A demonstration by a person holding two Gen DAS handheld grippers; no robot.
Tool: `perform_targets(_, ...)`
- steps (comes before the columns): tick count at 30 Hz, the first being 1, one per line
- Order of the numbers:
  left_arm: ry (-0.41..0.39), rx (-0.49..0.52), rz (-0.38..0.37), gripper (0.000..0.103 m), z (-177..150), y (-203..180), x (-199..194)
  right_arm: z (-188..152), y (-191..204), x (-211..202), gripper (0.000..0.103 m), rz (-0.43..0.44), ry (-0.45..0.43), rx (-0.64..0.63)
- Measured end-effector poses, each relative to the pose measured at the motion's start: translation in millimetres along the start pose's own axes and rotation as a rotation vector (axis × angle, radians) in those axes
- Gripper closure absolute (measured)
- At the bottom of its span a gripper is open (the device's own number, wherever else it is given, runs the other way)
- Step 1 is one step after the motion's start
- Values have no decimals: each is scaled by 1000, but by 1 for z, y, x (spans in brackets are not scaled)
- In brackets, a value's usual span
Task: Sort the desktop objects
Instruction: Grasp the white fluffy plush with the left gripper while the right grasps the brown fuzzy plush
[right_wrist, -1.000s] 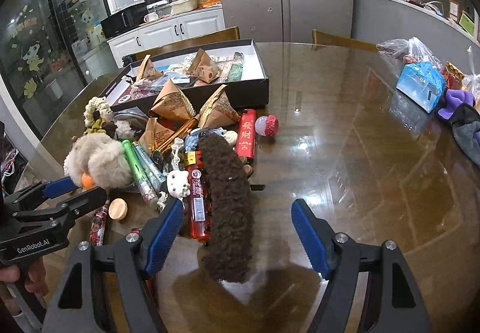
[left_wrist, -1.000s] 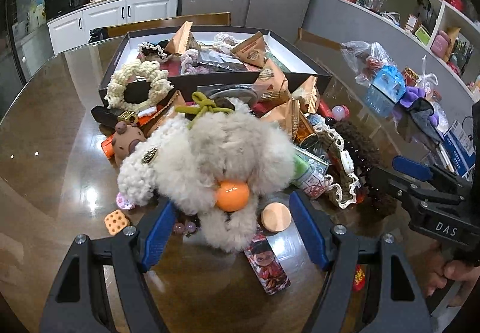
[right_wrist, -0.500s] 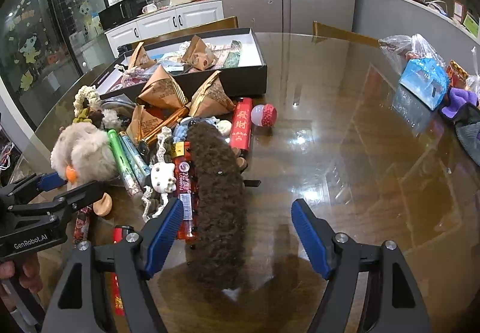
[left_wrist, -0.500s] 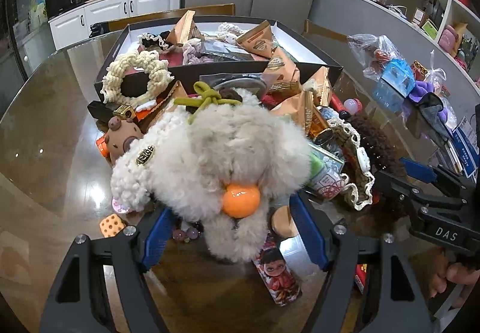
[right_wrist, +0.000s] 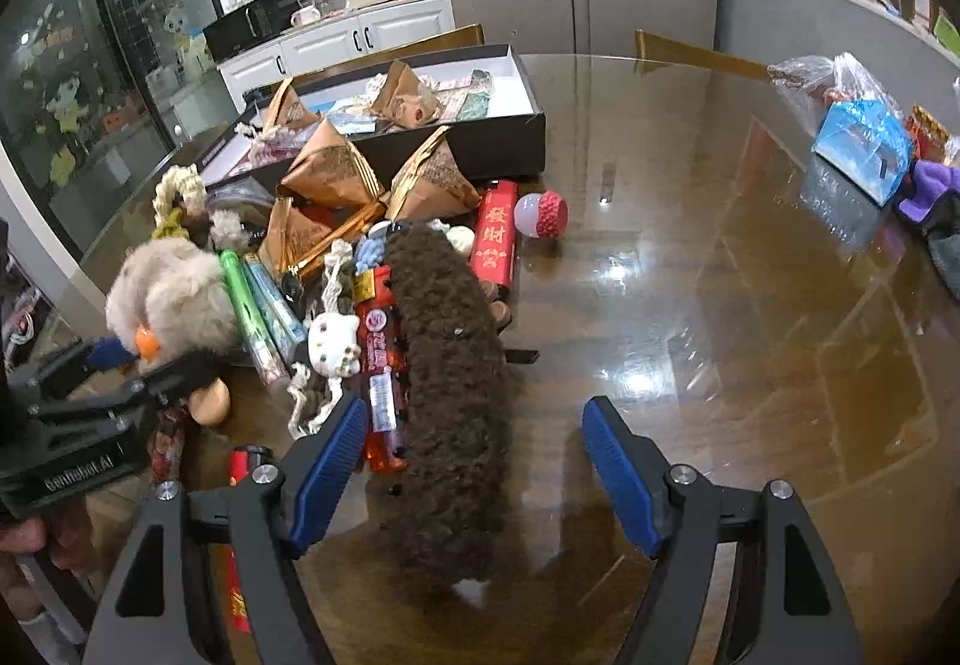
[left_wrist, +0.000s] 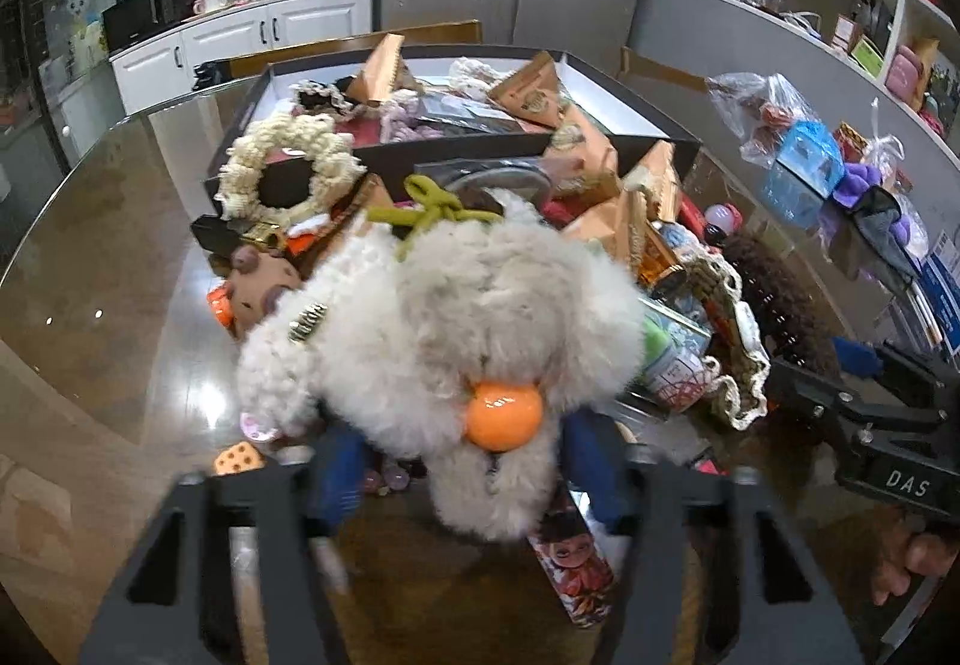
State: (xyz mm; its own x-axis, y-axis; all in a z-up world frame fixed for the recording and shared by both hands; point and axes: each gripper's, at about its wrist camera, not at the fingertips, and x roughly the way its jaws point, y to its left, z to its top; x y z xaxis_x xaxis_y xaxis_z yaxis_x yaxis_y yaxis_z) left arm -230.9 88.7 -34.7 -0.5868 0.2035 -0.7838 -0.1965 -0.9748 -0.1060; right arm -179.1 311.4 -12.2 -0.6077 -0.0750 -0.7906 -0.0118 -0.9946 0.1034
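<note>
**One second and the fluffy toy is nearly in the jaws**

One second back the left gripper [left_wrist: 465, 476] was sitting well short of the fluffy plush toy [left_wrist: 444, 329], with its blue pads spread wide either side. Now it has pushed right in, and the pads have drawn closer together: they flank the toy's lower tuft just under the orange ball nose [left_wrist: 503, 416]. Can't honestly say they're pinching yet. The view is motion-blurred, and it looks like there's still a bit of gap, so I'd call it closing, not gripping.

The toy itself is at the near edge of the pile on the glass table [left_wrist: 90, 269], lying on top of other clutter, with its olive green cord [left_wrist: 432, 209] pointing back toward the black box [left_wrist: 600, 140]. Looks to me like the toy is the next thing headed for that box, which already has a bunch of stuff in it.

Right around it: a small orange dice [left_wrist: 239, 458] on the left, a cartoon-print packet [left_wrist: 570, 563] poking out underneath, and a cream rope ring [left_wrist: 282, 173] leaning on the box wall.

Over on the other side, the right gripper [right_wrist: 474, 458] has barely shifted. Its jaws hang wide open over the near end of the brown fuzzy strip [right_wrist: 447, 383], not touching it.

My worry: fur is squishy, so a shallow pinch on that tuft could slip.
</note>
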Motion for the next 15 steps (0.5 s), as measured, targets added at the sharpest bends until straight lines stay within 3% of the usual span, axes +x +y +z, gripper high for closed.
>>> perform_targets(1,-2,-3,-17,63,0,1,0,0,1,-1,39,12,-3,0)
perform_targets(3,-2,5,-25,66,0,0,-1,1,1,-2,61,62,-7,15)
perform_targets(8,-2,1,-42,68,-2,1,-3,0,3,-2,69,71,-11,11)
perform_targets(15,-26,-10,-58,68,-4,4,-14,-3,-1,-6,70,68,-25,29)
